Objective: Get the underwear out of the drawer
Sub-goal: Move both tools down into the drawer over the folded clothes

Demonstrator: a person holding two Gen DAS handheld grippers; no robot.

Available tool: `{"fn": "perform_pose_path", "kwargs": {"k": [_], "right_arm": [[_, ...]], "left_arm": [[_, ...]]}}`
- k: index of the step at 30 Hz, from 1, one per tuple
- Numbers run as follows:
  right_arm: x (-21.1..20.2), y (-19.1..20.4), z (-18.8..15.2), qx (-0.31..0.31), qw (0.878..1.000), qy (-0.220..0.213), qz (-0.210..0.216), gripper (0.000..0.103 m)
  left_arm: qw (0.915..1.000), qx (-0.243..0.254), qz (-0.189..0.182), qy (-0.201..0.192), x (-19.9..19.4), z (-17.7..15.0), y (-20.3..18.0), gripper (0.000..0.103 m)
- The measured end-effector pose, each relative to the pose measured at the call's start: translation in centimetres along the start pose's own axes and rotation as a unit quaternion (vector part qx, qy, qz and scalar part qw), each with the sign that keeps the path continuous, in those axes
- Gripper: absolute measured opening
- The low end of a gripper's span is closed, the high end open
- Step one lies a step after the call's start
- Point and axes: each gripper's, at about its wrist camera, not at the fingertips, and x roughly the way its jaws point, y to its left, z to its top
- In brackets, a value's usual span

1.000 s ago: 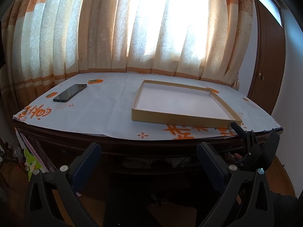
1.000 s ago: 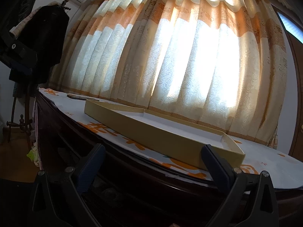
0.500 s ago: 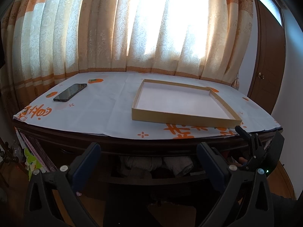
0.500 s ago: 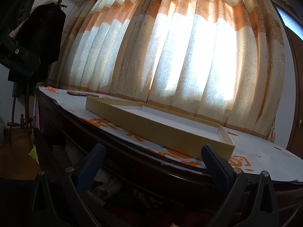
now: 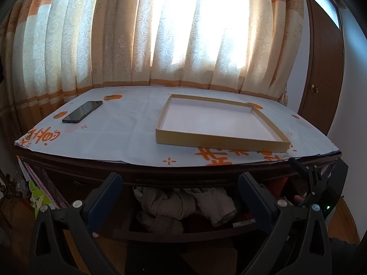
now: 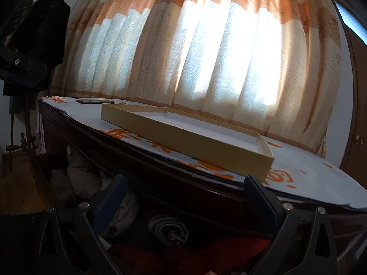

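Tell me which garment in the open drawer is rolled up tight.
The grey roll, directly ahead between the right hand-held gripper's fingers. The beige garments left of it lie loosely crumpled.

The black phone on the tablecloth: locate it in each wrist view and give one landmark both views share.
Left wrist: phone lies left of centre on the tablecloth, well left of the shallow cardboard tray.
Right wrist: phone shows as a thin dark sliver upper left, beyond the tray's far corner.
Shared landmark: the tray.
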Motion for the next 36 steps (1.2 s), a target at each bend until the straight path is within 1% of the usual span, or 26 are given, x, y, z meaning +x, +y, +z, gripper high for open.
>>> {"fn": "perform_pose_path", "kwargs": {"k": [4, 6, 18, 36], "right_arm": [[-0.4, 0.0, -0.2, 0.009, 1.0, 0.017, 0.0, 0.102], [-0.5, 0.1, -0.2, 0.009, 0.999, 0.032, -0.004, 0.102], [-0.8, 0.2, -0.1, 0.018, 0.996, 0.083, -0.007, 0.102], [-1.3, 0.4, -0.3, 0.026, 0.993, 0.113, 0.001, 0.102]], "left_arm": [[0.9999, 0.004, -0.001, 0.01, 0.4, -0.2, -0.4, 0.103], [0.9999, 0.007, -0.001, 0.014, 0.5, -0.3, -0.4, 0.103], [0.9995, 0.021, -0.006, 0.021, 0.7, -0.4, -1.2, 0.103], [0.999, 0.035, -0.01, 0.027, 0.9, -0.3, -2.0, 0.103]]}}
